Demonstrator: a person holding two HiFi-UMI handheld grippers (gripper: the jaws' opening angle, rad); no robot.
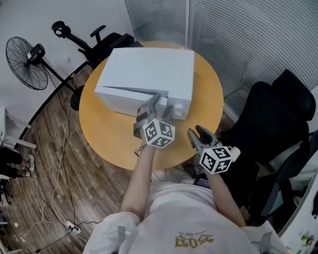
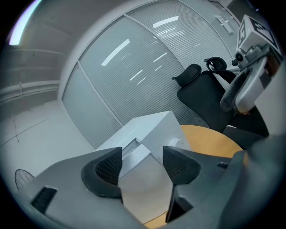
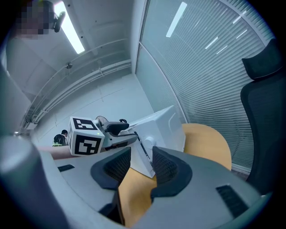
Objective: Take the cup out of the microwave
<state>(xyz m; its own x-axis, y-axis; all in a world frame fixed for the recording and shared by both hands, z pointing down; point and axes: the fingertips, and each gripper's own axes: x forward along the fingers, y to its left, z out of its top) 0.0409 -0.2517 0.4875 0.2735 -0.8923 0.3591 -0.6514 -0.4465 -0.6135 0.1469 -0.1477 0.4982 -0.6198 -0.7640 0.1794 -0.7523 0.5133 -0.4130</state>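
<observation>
With the left gripper [image 1: 158, 106] by the microwave [image 1: 150, 66] and the right gripper [image 1: 200, 134] both released and empty, opening its door [image 1: 123, 99] wide seems next.

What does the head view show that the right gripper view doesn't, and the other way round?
Only the head view shows the person's white shirt, the power strip and the marker cube on the right hand-held gripper. Only the right gripper view shows the ceiling light and that gripper's pads, standing apart. Both show the microwave, the round table, the left hand-held gripper and a black chair.
</observation>
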